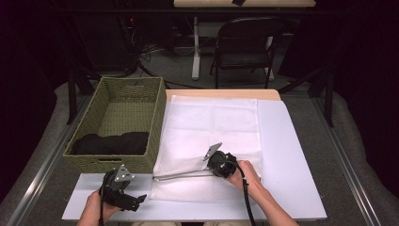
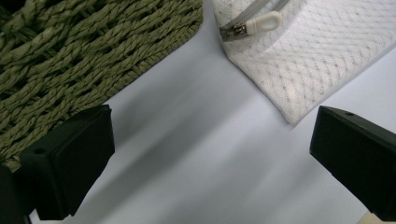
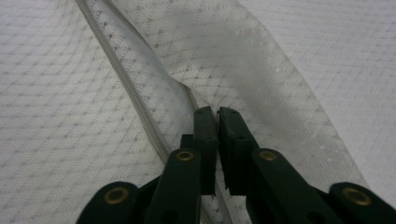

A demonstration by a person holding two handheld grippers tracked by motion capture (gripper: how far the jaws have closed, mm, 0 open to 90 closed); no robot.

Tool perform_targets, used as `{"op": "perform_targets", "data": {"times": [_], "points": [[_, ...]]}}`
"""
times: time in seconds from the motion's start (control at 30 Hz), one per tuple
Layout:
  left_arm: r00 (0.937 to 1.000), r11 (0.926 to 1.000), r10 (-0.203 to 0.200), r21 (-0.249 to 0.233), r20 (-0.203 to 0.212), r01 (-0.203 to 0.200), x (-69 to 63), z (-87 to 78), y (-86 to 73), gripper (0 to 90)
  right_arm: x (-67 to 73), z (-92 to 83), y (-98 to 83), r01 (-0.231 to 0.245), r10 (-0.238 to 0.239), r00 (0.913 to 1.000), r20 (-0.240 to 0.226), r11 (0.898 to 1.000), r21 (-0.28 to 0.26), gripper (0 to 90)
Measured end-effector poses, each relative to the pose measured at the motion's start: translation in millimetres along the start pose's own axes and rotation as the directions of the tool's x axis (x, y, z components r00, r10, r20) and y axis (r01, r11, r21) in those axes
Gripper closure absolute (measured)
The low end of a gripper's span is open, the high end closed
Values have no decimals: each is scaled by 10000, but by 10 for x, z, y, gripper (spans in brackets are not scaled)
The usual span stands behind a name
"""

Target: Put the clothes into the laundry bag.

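pinching the mesh laundry bag (image 1: 211, 136) near its zipper (image 3: 126, 88) with my right gripper (image 3: 217, 114), jaws clamped together on a fold of the fabric; bag lies flat mid-table beside the basket (image 1: 94, 120). best to lift gently, keep the bite on the edge, not the teeth. left gripper (image 1: 123, 192) jaws wide apart, empty, near the zipper pull (image 2: 261, 22). count: one bag, one basket, one dark cloth (image 1: 113, 142) inside it, two grippers.

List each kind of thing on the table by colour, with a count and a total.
White mesh laundry bag: 1
Green woven basket: 1
Black cloth in the basket: 1
Black grippers: 2, left gripper and right gripper
Total: 5
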State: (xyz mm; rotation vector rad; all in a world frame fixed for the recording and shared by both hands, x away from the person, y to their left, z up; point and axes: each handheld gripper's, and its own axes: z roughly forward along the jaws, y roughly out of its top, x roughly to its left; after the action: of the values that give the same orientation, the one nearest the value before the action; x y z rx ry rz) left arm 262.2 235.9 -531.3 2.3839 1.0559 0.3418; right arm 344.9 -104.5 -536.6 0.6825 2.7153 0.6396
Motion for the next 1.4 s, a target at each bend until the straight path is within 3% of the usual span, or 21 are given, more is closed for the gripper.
{"op": "perform_targets", "data": {"times": [0.2,0.43,0.53,0.63,0.83,0.97,1.17,1.4], "points": [[10000,10000,80,-59,35,-80,-8,-8,3,2,-70,-30,-87,-196,190,9978,-631,9998,-97,745],[9999,9999,164,-44,15,-164,-14,4,27,2,-175,26,-108,-1043,1015,9917,-794,9940,-321,523],[9999,9999,125,-85,12,-124,-21,3,30,2,-210,44,-129,-1250,1201,9879,-985,9911,-456,520],[9998,9998,180,-70,24,-180,-23,4,28,2,-190,41,-112,-1170,1138,9898,-860,9926,-335,543],[9996,9996,263,-102,66,-262,-29,-14,25,2,-192,34,-105,-1292,1256,9875,-950,9911,-327,753],[9996,9996,280,-90,100,-279,-27,-12,25,3,-147,26,-86,-976,949,9918,-852,9948,-280,864],[9995,9994,290,-166,139,-287,-16,-20,13,3,-129,-16,-68,-793,776,9943,-727,9967,-198,871],[9988,9988,397,-292,283,-389,-27,-39,19,4,-137,-131,-38,-794,755,9953,-615,9948,-644,870]]}}
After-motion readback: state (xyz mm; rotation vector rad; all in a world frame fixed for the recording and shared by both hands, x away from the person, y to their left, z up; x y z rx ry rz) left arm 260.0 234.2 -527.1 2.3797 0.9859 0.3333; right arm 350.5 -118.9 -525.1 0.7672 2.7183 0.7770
